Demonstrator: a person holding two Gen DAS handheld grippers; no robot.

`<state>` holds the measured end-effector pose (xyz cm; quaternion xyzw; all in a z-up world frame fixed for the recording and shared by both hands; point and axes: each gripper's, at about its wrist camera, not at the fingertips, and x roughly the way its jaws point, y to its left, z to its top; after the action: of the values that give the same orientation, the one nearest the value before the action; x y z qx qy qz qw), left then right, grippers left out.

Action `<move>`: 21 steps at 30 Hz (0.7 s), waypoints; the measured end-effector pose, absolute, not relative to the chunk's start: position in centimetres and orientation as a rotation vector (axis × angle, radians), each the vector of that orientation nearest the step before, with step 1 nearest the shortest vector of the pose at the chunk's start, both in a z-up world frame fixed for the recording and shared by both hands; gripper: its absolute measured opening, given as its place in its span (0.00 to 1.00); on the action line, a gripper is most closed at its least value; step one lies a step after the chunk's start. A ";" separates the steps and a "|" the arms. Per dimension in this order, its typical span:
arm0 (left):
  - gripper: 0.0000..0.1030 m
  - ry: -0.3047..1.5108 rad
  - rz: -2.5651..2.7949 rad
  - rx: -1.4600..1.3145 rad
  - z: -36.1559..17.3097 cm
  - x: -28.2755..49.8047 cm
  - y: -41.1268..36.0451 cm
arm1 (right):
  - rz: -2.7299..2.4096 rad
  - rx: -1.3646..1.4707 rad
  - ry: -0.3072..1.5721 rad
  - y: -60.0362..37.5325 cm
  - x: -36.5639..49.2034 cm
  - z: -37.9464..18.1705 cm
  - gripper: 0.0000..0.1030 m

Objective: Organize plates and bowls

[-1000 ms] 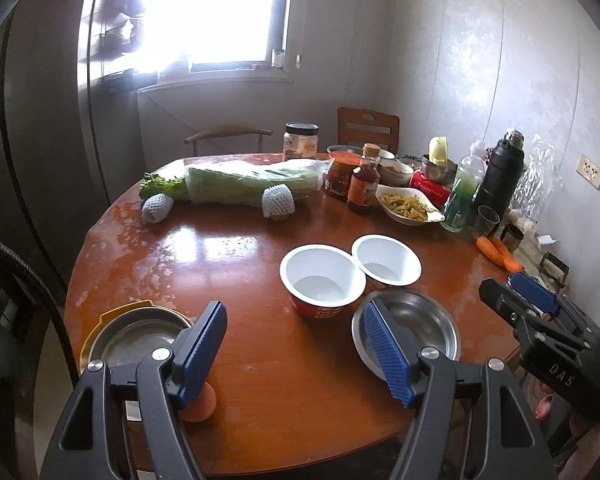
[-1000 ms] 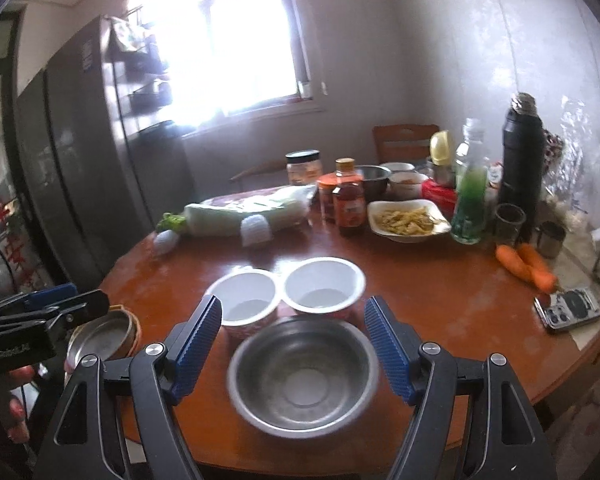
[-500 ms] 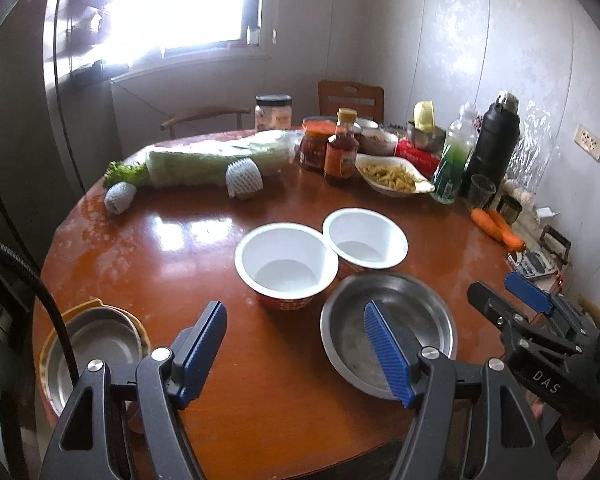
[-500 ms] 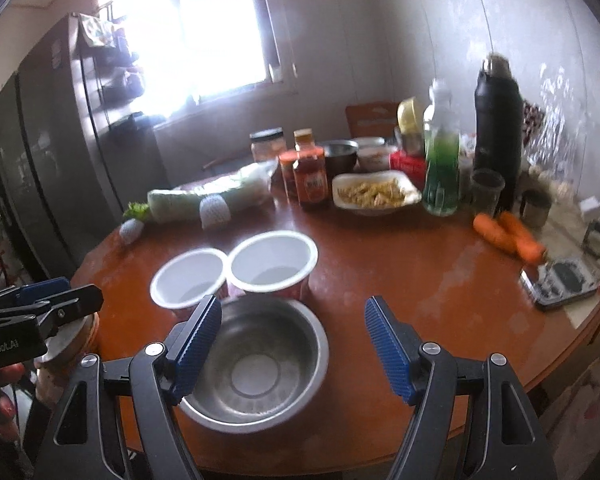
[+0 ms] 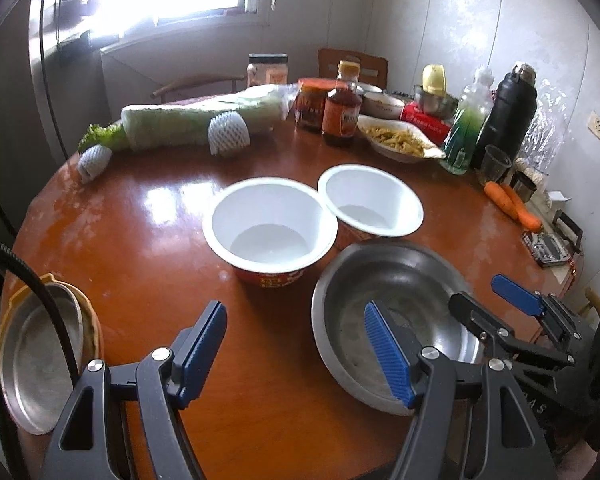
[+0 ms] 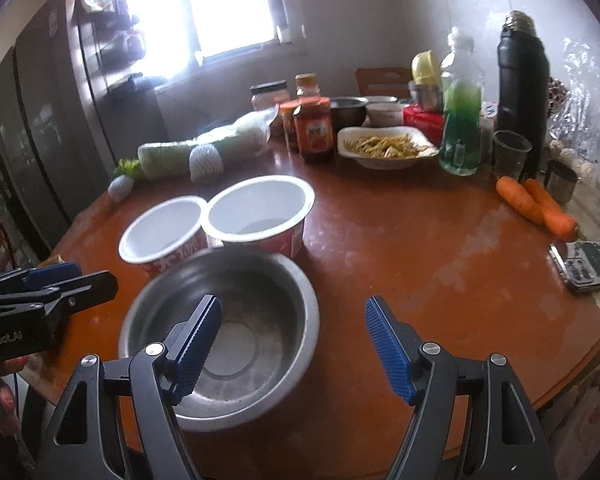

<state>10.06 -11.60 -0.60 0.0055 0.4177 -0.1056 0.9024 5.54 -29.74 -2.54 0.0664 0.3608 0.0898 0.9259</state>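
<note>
A steel bowl (image 5: 392, 300) (image 6: 260, 292) stands empty near the front edge of the round wooden table (image 5: 148, 240). Just behind it, side by side, are two white paper bowls with red sides (image 5: 272, 224) (image 5: 370, 204) (image 6: 160, 232) (image 6: 260, 208). My left gripper (image 5: 296, 352) hovers open over bare table left of the steel bowl, its right finger in front of the bowl's rim. My right gripper (image 6: 294, 350) is open too, with its left finger above the steel bowl's hollow. Neither holds anything. Each gripper shows in the other's view (image 5: 480, 296) (image 6: 80, 278).
A steel pan on a yellow holder (image 5: 36, 356) sits at the table's left edge. Wrapped cabbage (image 5: 196, 120), sauce jars (image 5: 340, 116), a dish of food (image 6: 384, 146), a green bottle (image 6: 460, 132), a black flask (image 6: 520, 92), carrots (image 6: 536, 204) and a small device (image 6: 588, 264) line the back and right.
Both grippers have come down and forward toward the table, so the three bowls loom larger and nearer. The jaws kept the same width. The bowls have not moved.
</note>
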 end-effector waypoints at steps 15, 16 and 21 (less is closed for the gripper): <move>0.67 0.906 -0.248 0.041 -3.9 11.4 -13.8 | 0.277 0.131 0.782 -28.9 6.9 -5.3 0.51; 0.64 0.904 -0.252 0.047 -4.0 11.4 -13.9 | 0.280 0.128 0.784 -28.8 7.0 -5.3 0.50; 0.40 0.918 -0.285 0.057 -4.6 11.5 -14.5 | 0.282 0.116 0.792 -28.5 7.1 -5.6 0.50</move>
<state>11.46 -14.47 -4.62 0.0274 0.4416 -0.1372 0.8862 7.09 -28.47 -5.60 0.0562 0.3841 0.1369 0.9113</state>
